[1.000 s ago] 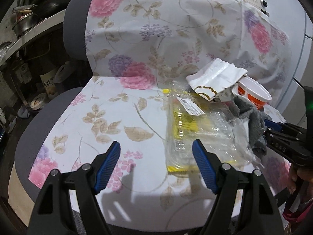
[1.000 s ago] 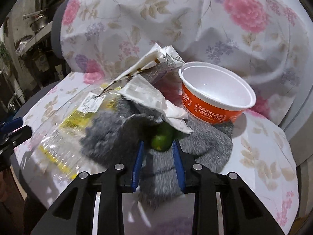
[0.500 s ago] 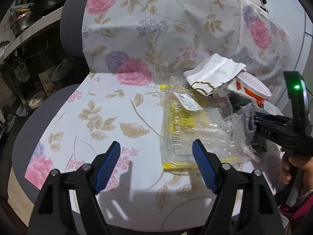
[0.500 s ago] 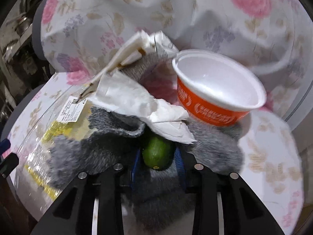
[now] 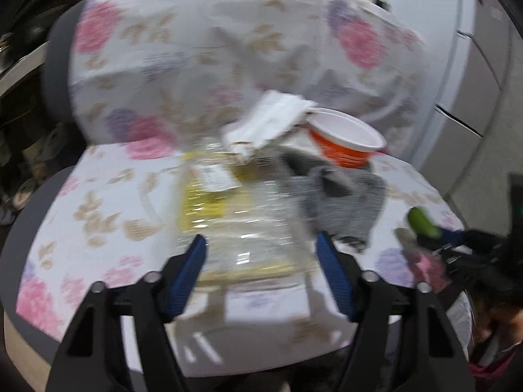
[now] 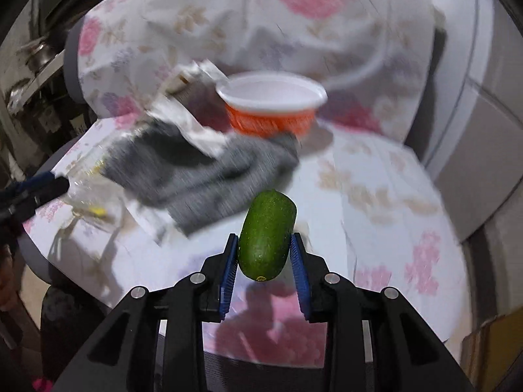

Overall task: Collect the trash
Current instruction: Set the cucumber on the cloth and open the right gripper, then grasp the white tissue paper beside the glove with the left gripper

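My right gripper (image 6: pixel 264 254) is shut on a green fruit (image 6: pixel 266 233) and holds it above the seat of a chair under a floral cloth (image 6: pixel 376 196). The fruit also shows in the left wrist view (image 5: pixel 423 221), at the far right. My left gripper (image 5: pixel 261 254) is open and empty, its jaws either side of a clear plastic package with yellow print (image 5: pixel 235 222). Behind lie a grey cloth (image 6: pixel 202 176), white crumpled paper (image 5: pixel 271 121) and an orange cup with a white rim (image 6: pixel 271 107).
The chair's back (image 5: pixel 228 49) rises behind the trash. Shelves with pots and jars (image 6: pixel 36 75) stand at the left. A white cabinet (image 5: pixel 474 81) stands at the right. A cardboard edge (image 6: pixel 490 352) shows at the lower right.
My right gripper has pulled the green fruit out from under the grey cloth and paper and drawn back toward the seat's front. My left gripper has moved right, over the clear package.
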`<state>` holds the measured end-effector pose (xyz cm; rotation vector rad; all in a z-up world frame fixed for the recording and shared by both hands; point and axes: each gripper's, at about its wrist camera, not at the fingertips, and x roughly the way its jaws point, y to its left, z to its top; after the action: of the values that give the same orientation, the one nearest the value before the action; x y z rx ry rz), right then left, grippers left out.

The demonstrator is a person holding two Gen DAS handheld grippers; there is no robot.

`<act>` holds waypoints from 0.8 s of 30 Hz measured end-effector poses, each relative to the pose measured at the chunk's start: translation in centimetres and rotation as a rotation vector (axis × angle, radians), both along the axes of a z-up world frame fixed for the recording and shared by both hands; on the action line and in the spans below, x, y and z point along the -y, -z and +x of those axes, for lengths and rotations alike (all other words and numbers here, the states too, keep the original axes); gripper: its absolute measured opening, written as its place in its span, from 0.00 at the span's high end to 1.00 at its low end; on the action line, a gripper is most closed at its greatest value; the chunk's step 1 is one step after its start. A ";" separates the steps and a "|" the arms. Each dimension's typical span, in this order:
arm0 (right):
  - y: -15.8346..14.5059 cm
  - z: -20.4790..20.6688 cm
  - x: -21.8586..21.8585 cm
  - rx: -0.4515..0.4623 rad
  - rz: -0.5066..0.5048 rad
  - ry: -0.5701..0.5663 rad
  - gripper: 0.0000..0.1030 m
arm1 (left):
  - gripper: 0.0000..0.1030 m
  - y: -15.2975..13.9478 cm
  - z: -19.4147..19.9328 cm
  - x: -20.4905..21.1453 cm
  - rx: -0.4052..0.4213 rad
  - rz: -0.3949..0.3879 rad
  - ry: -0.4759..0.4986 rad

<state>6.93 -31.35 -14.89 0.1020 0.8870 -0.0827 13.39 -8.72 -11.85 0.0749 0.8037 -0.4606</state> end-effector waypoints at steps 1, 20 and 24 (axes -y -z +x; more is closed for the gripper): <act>0.4 -0.1 0.3 0.003 0.002 0.005 0.68 | 0.45 0.0 0.2 1.3 0.003 0.013 0.026; 0.3 0.0 1.7 0.091 -0.006 -0.001 0.41 | 0.44 -1.7 7.7 9.2 -0.024 0.054 0.068; 0.1 0.0 2.4 0.101 0.033 -0.002 0.41 | 0.43 -0.1 9.4 11.7 -0.012 0.177 0.085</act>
<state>6.91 -33.80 -15.00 0.1350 0.7872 -0.0610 22.75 -20.40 -11.76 0.2711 0.8545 -0.4698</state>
